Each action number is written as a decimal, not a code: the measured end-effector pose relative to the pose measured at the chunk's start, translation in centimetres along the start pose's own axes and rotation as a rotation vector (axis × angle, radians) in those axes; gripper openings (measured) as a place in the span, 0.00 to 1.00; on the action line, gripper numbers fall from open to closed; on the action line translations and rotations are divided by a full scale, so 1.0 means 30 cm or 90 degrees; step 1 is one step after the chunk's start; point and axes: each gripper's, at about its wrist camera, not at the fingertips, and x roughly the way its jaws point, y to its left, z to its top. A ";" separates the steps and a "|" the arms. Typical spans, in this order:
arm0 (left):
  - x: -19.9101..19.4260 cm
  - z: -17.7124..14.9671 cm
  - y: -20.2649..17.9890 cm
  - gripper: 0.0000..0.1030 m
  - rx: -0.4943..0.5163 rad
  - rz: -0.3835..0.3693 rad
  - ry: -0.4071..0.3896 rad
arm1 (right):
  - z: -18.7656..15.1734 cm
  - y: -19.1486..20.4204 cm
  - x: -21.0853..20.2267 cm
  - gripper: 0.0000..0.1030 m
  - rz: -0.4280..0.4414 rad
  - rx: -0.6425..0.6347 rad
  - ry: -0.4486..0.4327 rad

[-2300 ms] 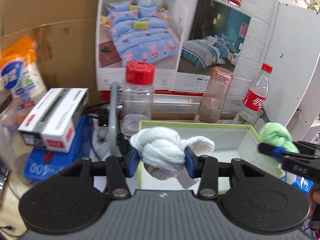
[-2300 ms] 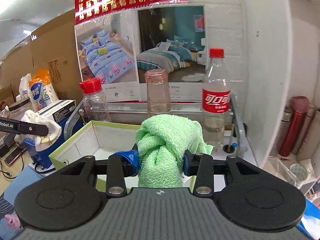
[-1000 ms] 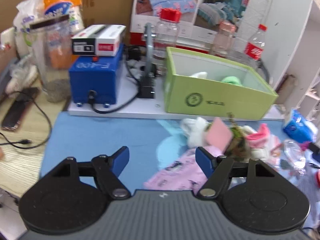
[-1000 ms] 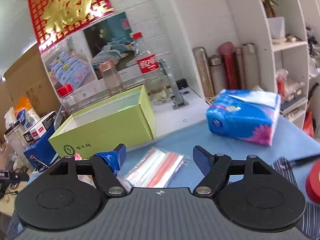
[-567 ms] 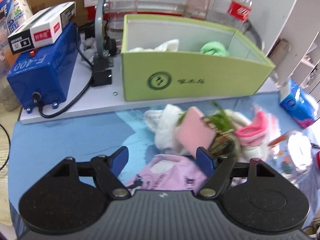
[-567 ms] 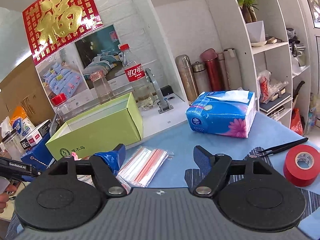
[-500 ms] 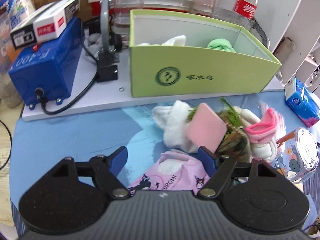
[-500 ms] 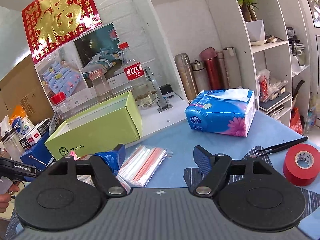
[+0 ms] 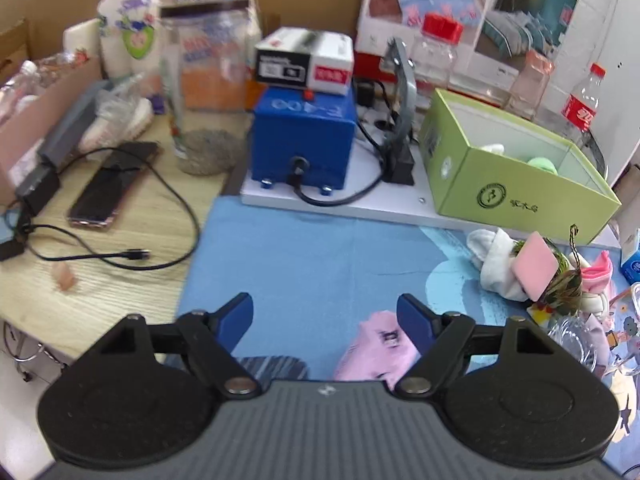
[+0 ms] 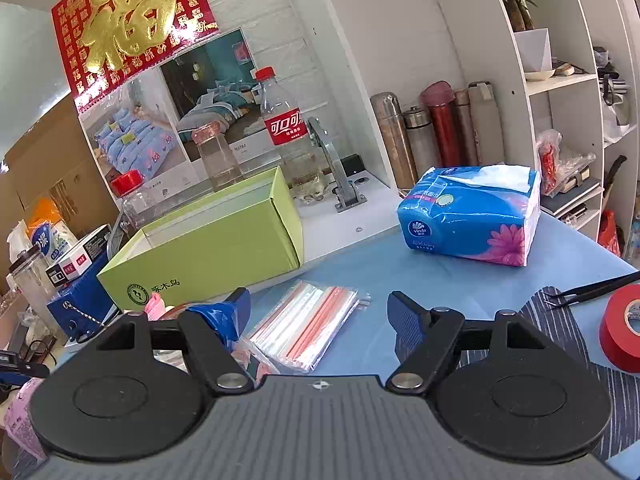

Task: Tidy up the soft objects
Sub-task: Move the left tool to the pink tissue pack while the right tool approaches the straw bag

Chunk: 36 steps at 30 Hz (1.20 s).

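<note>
The green box (image 9: 516,196) stands on a white board at the right; a white cloth (image 9: 492,148) and a green towel (image 9: 542,164) lie inside. It also shows in the right wrist view (image 10: 208,256). In front of it on the blue mat lies a pile of soft things: a white sock (image 9: 494,266), a pink sponge (image 9: 534,268), a pink sock (image 9: 598,276). A pink cloth (image 9: 380,344) lies just beyond my left gripper (image 9: 326,314), which is open and empty. My right gripper (image 10: 320,308) is open and empty above a packet of straws (image 10: 308,330).
A blue device (image 9: 304,140) with cables, a phone (image 9: 110,190) and a tall jar (image 9: 202,92) stand left. A glass cup (image 9: 576,332) sits at the right. A tissue pack (image 10: 472,216), red tape roll (image 10: 622,332), tweezers (image 10: 592,290) and bottles (image 10: 288,136) are around the right gripper.
Both grippers let the white and green cloths go into the box and drew back open. The left gripper has since swung left and away from the soft pile.
</note>
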 end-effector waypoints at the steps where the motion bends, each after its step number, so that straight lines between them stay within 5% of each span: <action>1: -0.025 -0.011 0.007 0.77 0.004 0.012 -0.009 | -0.001 0.001 0.000 0.60 0.001 0.001 0.001; 12: -0.020 -0.123 -0.053 0.79 0.092 -0.007 0.018 | -0.019 0.011 -0.005 0.60 0.010 -0.014 0.028; 20: 0.080 -0.148 -0.067 0.79 0.086 0.009 0.056 | -0.016 -0.013 0.005 0.60 -0.017 -0.072 0.068; 27: 0.094 -0.129 -0.036 0.79 0.025 0.010 0.067 | 0.129 -0.038 0.288 0.60 0.001 -0.005 0.153; 32: 0.099 -0.125 -0.020 0.81 0.003 0.015 0.069 | 0.165 0.056 0.555 0.60 0.000 -0.040 0.270; 36: 0.102 -0.116 -0.011 0.82 0.003 0.017 0.069 | 0.138 0.110 0.622 0.61 -0.043 -0.114 0.294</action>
